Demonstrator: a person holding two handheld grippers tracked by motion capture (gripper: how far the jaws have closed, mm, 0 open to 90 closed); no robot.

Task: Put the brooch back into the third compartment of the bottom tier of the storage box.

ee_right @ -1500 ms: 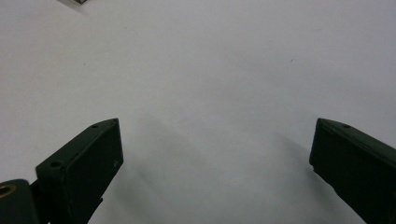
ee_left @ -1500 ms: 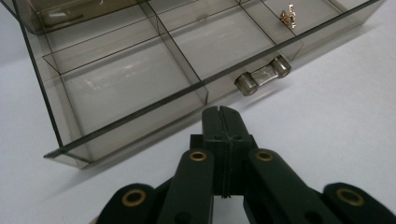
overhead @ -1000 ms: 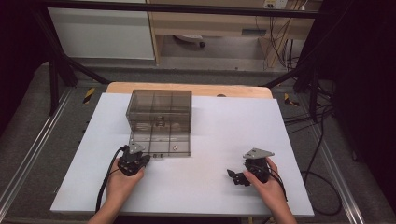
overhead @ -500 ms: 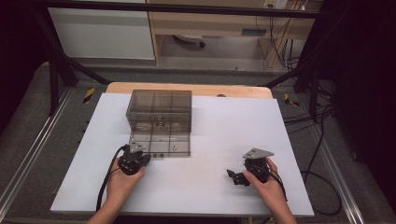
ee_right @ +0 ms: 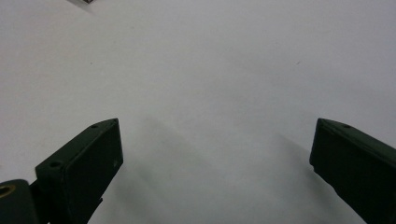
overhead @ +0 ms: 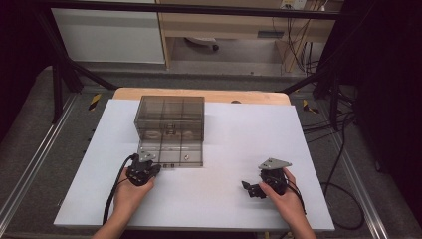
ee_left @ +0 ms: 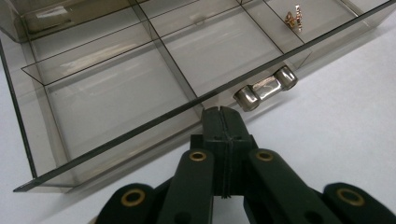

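Note:
A smoky clear plastic drawer cabinet [overhead: 170, 124] stands on the white table [overhead: 229, 144], its lowest drawer [ee_left: 140, 88] pulled out toward me. That drawer has dividers and a silver handle [ee_left: 265, 88] on its front wall. A small gold item [ee_left: 294, 19] lies in one far compartment. My left gripper [overhead: 152, 169] is shut with nothing in it, its tips [ee_left: 223, 116] just before the drawer's front wall, left of the handle. My right gripper [overhead: 249, 189] rests wide open on bare table at the lower right, its two fingers [ee_right: 88, 163] far apart over white surface.
The table's wooden far edge [overhead: 199, 93] lies behind the cabinet. Black frame bars [overhead: 64, 74] and metal rails [overhead: 30, 169] flank the table. Cables [overhead: 338, 164] hang at the right. Each gripper trails a black cable [overhead: 113, 196] toward me.

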